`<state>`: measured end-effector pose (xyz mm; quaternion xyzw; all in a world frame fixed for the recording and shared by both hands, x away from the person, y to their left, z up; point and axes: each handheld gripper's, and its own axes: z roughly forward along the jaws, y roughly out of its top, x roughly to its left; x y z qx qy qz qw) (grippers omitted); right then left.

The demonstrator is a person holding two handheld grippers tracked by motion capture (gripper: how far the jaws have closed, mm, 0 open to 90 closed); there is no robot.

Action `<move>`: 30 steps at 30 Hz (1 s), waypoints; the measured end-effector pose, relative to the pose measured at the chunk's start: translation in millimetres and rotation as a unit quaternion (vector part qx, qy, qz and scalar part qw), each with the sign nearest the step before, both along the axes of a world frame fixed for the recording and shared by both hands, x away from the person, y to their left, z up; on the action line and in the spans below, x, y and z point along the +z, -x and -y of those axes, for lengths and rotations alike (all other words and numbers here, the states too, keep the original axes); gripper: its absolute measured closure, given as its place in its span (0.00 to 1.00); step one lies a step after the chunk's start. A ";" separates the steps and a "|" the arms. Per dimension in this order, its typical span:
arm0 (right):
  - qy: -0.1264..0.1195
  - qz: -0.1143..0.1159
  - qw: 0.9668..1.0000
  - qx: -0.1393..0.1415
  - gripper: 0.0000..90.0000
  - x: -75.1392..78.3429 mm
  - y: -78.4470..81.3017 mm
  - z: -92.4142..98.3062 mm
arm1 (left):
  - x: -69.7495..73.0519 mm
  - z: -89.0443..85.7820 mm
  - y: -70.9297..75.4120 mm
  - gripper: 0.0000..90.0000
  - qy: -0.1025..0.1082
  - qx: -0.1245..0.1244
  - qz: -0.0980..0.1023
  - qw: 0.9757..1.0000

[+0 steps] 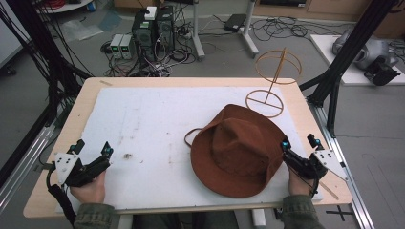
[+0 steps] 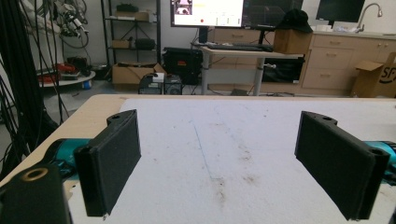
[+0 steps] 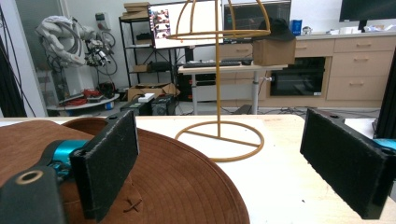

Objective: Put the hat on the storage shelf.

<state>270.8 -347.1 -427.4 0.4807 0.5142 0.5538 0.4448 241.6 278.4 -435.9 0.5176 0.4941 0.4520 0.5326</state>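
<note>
A brown wide-brimmed hat (image 1: 236,148) lies crown up on the white mat, right of centre, with a thin cord looping off its left side. Behind it at the back right stands a golden wire hat stand (image 1: 274,78), upright, also in the right gripper view (image 3: 218,93). My right gripper (image 1: 300,142) is open at the hat's right brim edge; its left jaw hovers over the hat brim (image 3: 187,182), nothing held. My left gripper (image 1: 93,147) rests open at the front left of the mat, jaws wide apart over bare mat (image 2: 224,163).
The white mat (image 1: 143,124) covers most of the wooden table (image 1: 88,90), stained in places. A black frame post (image 1: 348,47) rises just off the right edge. Computers and cables sit on the floor beyond the far edge.
</note>
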 end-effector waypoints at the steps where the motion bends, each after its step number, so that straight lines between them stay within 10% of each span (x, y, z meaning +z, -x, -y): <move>1: 0.001 -0.001 1.000 0.001 0.12 -0.1 -0.2 0.2 | 0.0 0.0 0.0 0.16 0.000 0.000 0.000 1.000; 30: -0.009 -0.010 1.000 0.019 0.12 0.1 -3.3 0.8 | -0.2 -1.7 -1.4 0.16 0.000 -0.001 -0.002 1.000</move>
